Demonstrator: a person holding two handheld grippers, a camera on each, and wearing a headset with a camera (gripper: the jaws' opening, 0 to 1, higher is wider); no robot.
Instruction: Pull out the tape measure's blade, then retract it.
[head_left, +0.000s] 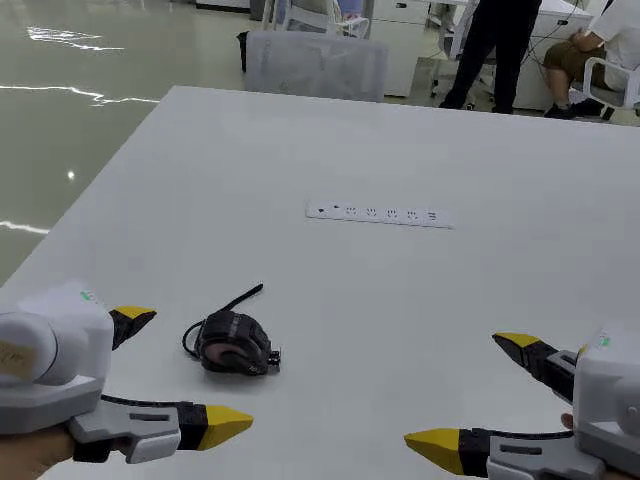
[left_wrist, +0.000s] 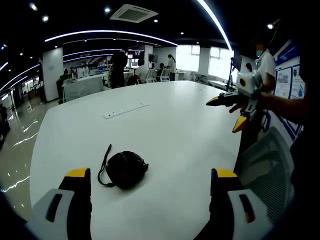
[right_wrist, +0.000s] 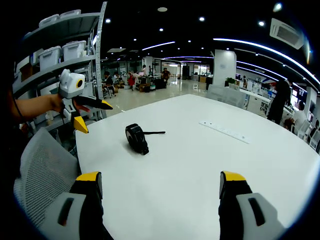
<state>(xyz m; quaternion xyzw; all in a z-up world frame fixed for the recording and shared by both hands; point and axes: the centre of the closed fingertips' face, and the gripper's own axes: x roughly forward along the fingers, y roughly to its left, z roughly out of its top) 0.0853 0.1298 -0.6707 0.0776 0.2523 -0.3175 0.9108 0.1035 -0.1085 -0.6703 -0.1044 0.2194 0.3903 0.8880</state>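
Observation:
A black tape measure (head_left: 234, 343) with a thin black wrist strap lies on its side on the white table (head_left: 400, 150), near the front left. My left gripper (head_left: 180, 372) is open just left of it, yellow tips apart, nothing between them. In the left gripper view the tape measure (left_wrist: 125, 169) sits ahead between the jaws, and the right gripper (left_wrist: 231, 111) hangs at the far right. My right gripper (head_left: 480, 395) is open at the front right, well away from the tape measure (right_wrist: 136, 138). The blade is inside the case.
A white power strip (head_left: 378, 214) lies flat in the middle of the table. A grey chair (head_left: 315, 65) stands at the far edge, with people and desks beyond. Shelving with bins (right_wrist: 60, 55) stands behind the left hand.

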